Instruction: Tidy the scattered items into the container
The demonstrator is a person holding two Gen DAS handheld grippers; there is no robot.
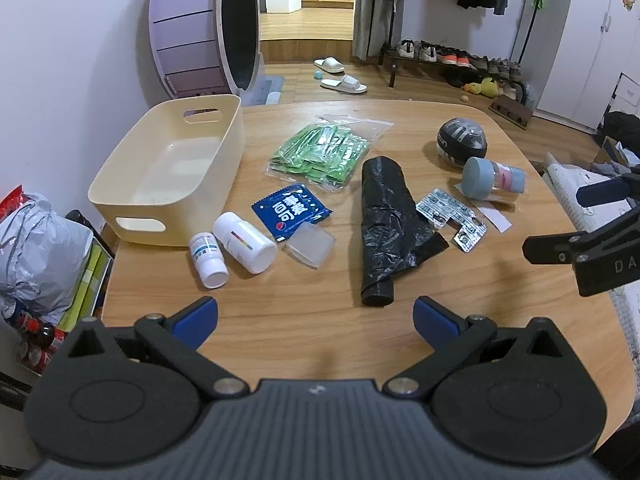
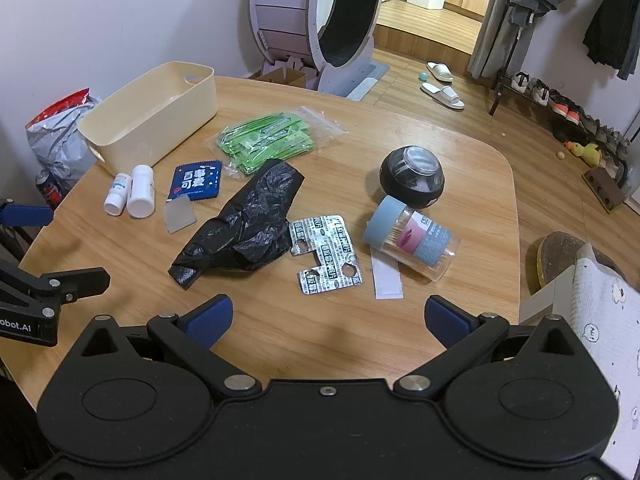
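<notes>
While both tools hang over the near edge of the wooden table (image 1: 304, 332), neither grips anything: the left tool (image 1: 316, 318) has its blue pads spread wide above bare wood, and the right tool (image 2: 328, 320) is spread just as wide, with nothing between its fingers.

At the table's far left corner stands the cream container (image 1: 168, 168), upright and holding nothing. Just beside its near wall lie two white bottles on their sides, a small one (image 1: 208, 260) touching a larger one (image 1: 246, 246). Next to them lies a blue sachet (image 1: 291, 211) with a small clear plastic piece (image 1: 310, 245) against its near corner. Behind the sachet sits a clear bag of green packets (image 1: 320, 152). A crumpled black plastic bag (image 1: 386, 228) stretches along the middle of the table, and a silver blister sheet (image 2: 326, 254) lies touching its right side. Farther right, a toothpick jar with a grey-blue lid (image 2: 408, 238) lies tipped over, partly on a white paper strip (image 2: 386, 276), with a black ball with a clear window (image 2: 412, 178) just behind it.
</notes>
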